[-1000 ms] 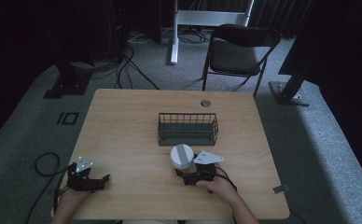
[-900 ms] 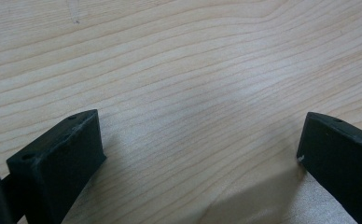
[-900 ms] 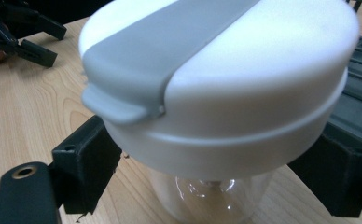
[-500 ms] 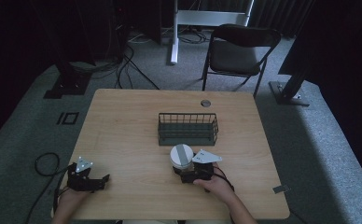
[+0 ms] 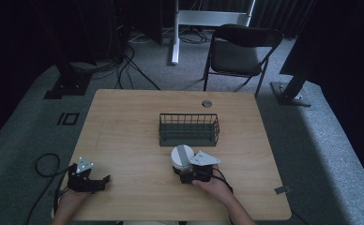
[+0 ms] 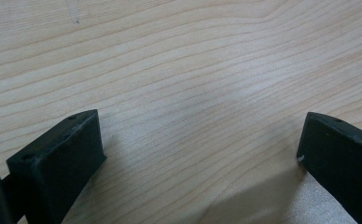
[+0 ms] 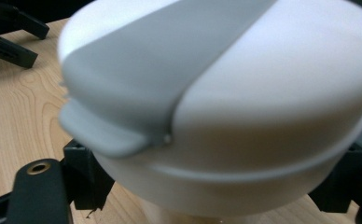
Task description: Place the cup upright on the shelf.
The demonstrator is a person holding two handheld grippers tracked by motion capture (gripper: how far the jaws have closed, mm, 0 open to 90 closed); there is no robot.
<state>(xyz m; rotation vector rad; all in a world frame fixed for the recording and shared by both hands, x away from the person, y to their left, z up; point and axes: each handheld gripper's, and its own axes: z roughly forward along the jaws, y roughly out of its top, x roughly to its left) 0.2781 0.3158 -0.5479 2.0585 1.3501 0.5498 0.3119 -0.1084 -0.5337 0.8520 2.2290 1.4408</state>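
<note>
From the high view, a light wooden table (image 5: 124, 136) stands on grey carpet, with a dark wire basket (image 5: 188, 129) upright near its middle and a small round grommet (image 5: 207, 103) set into the far edge. A black folding chair (image 5: 238, 54) sits beyond the table. The right gripper (image 5: 185, 171), held in the person's right hand (image 5: 213, 185), is at the near edge just in front of the basket, closed around a white container with a grey band across its lid (image 5: 182, 155) — the container stands upright, near the basket but apart from it. The left gripper (image 5: 100, 180) lies at the near left corner of the table, its cable (image 5: 41, 164) looping off over the floor. In the left gripper view, the two black jaws stand wide apart with bare wood grain between them, close over the table surface. In the right gripper view, the white container (image 7: 244, 107) sits very close to the lens, its grey strip ending in a small tab over the lid's rim; the black jaws press its lower body from both sides, and the other gripper (image 7: 11, 35) lies farther off on the wood at the upper left.
</note>
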